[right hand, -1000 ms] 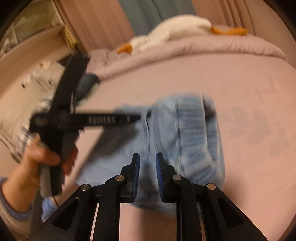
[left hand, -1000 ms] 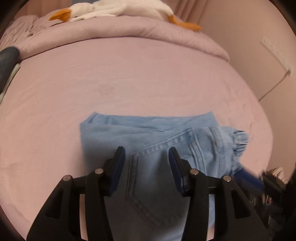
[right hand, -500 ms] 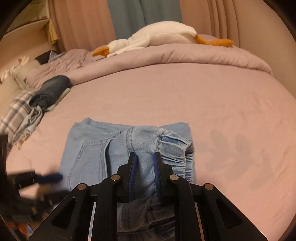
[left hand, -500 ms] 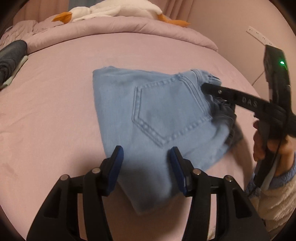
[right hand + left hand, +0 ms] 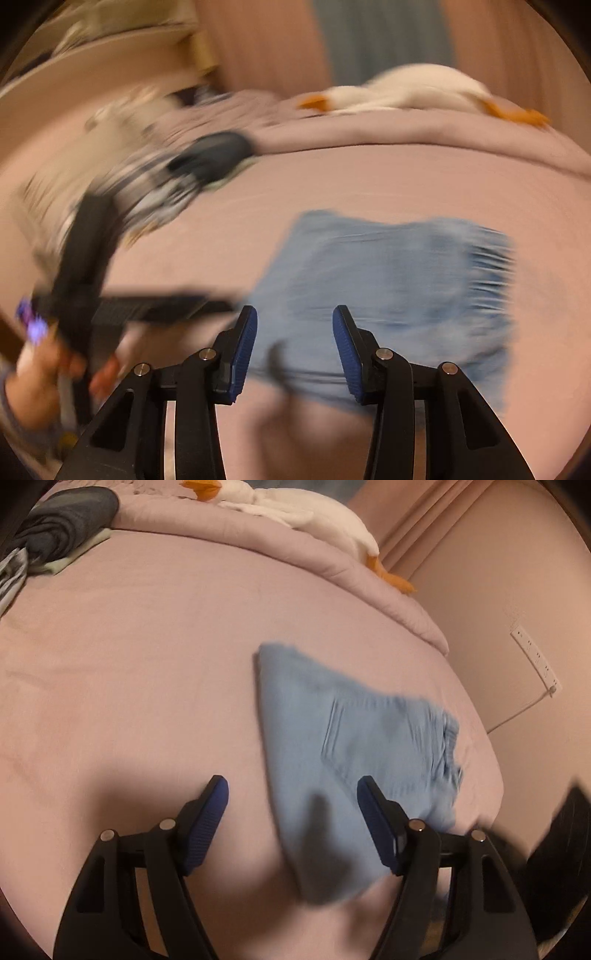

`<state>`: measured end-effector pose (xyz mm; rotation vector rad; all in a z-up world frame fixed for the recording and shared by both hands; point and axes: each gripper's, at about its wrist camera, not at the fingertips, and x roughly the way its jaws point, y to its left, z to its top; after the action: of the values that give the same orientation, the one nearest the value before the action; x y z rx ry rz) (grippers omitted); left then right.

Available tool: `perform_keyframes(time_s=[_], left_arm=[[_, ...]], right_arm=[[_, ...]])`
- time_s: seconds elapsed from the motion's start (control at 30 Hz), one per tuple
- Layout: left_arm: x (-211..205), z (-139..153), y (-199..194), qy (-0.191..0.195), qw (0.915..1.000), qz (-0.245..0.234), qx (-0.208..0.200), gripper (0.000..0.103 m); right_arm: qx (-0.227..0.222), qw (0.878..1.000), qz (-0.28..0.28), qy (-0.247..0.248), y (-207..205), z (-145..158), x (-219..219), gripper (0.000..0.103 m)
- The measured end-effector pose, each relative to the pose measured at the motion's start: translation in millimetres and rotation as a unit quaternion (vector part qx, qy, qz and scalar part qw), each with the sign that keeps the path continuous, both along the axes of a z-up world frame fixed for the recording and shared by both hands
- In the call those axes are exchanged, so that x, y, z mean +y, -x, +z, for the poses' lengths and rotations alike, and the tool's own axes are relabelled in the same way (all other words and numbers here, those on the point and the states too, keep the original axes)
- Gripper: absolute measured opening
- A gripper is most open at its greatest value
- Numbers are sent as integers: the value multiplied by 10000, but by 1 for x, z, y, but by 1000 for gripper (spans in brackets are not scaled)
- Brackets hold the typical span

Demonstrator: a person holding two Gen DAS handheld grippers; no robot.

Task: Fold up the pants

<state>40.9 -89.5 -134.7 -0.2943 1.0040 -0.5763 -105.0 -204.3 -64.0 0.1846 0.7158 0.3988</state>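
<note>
Though both views were smeared by motion, the folded jeans [image 5: 354, 760] lay compact on the pink bed [image 5: 147, 664], at about two o'clock from the left gripper [image 5: 291, 805]. The left gripper and the right gripper [image 5: 294, 332] had just been opening, nothing between their pads. The folding was probably finished; next came pulling clear.

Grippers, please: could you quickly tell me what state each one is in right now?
Left gripper: open, jaws just widened, holding nothing; folded pants lie on the bed.
Right gripper: open, jaws just opened, holding nothing.
</note>
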Motion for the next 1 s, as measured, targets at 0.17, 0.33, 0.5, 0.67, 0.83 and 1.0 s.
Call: perform_keyframes(time_s=[0.17,0.33,0.5,0.67,0.83,1.0], left_arm=[[-14,-2,-20,-110,9999,-65,22,69],[-32,-21,-42,-558,9973,-410,252,49],[-31,-25,-54,-618,9968,-456,198,42],[-31,-30,-71,-428,9978,-422,279,39],[-34,-28,-78,-407,9980,-412,259,40],[-36,-16,-67,-708,9970,-320,-66,39]], right_arm=[[-70,9976,559,408,0,-12,47,44],[221,9971,602,400,-11,-35,47,35],[357,9975,607,-23,-15,-43,36,30],[320,9975,634,63,-12,-43,39,30],[328,9973,650,63,-11,-41,46,30],[357,9973,637,15,-8,-42,43,30]])
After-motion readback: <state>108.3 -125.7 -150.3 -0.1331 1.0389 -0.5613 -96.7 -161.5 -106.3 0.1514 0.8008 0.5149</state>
